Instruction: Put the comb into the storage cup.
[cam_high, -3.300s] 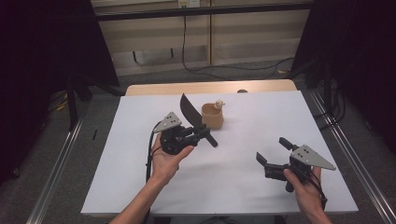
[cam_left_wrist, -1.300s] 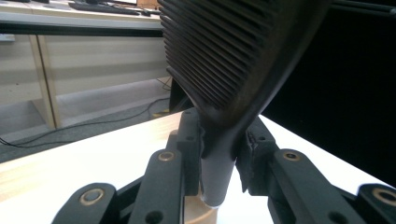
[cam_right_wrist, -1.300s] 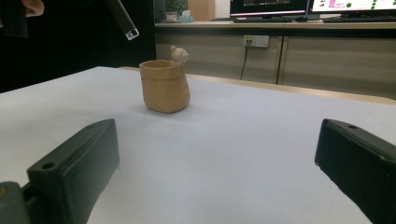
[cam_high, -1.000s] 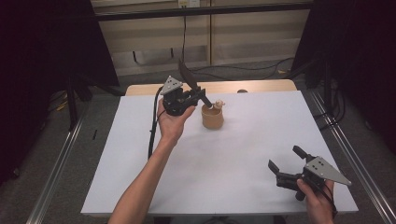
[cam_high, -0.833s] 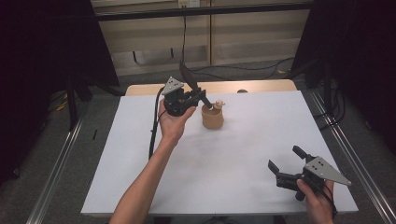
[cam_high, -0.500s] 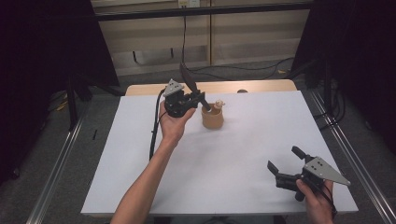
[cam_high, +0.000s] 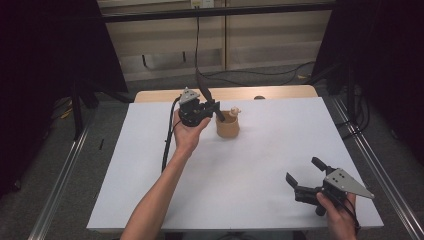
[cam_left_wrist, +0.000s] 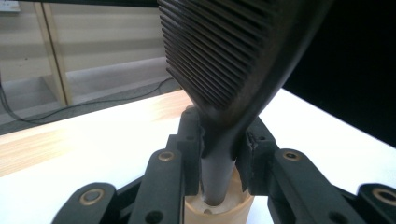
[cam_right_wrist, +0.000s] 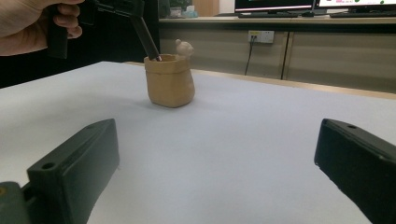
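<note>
The white worktop (cam_high: 260, 150) carries 1 tan sack-shaped pot (cam_high: 227, 124), standing upright toward the far edge with a small pale figure on its rim.

Step in hand, as judged: placing the black slotted spatula (cam_high: 204, 90) handle-first into the pot. The left claw (cam_high: 214, 106) is clamped on the spatula's neck just below the blade, both pads pressing on it in the left gripper view. The blade (cam_left_wrist: 224, 51) rises above the claw; the handle end (cam_right_wrist: 148, 41) is at the pot's mouth, tilted, tip just inside the rim.

The right claw (cam_high: 306, 176) rests near the worktop's near right corner, jaws wide apart and holding nothing, well apart from the pot.

Next move, as judged: lower the handle to the pot's bottom, then release without tipping the pot.
</note>
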